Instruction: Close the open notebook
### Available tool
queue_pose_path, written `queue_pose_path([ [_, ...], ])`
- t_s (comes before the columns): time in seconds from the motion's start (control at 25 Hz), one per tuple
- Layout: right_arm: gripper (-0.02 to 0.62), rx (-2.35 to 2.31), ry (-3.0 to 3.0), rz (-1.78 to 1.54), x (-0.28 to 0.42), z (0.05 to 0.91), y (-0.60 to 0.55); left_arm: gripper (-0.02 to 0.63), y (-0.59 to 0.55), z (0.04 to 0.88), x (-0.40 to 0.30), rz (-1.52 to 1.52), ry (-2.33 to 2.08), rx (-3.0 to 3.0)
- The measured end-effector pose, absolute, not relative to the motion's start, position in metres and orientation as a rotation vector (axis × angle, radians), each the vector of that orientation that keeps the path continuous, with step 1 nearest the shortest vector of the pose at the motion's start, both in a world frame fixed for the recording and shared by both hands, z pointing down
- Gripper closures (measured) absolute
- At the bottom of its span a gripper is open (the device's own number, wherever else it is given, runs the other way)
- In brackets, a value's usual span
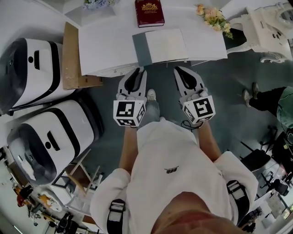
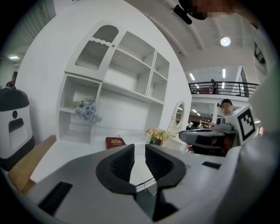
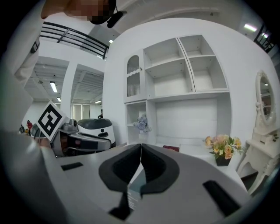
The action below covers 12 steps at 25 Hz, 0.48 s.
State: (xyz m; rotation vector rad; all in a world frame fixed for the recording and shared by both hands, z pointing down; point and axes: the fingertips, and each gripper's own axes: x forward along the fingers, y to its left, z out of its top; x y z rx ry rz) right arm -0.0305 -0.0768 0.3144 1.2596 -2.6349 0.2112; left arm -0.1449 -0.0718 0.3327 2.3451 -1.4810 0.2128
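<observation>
You're holding the left gripper narrowly parted and the right gripper closed, both empty, before one notebook and one red book.

Open notebook on white table, red book beyond, left gripper, right gripper nearby

shirt: white, short sleeves, small black logo
trousers: grey
shoe: white
left gripper, right gripper: white shells, black jaw linings, black-and-white marker cubes
</observation>
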Motion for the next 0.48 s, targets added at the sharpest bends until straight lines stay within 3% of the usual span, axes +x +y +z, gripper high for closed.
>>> queue_pose_path([
  [0.48,0.598,1.205,-2.576,0.289,-0.057,0.375,-0.133,0.606,-0.128,0.400,-0.171,0.250,-1.439,2.241],
])
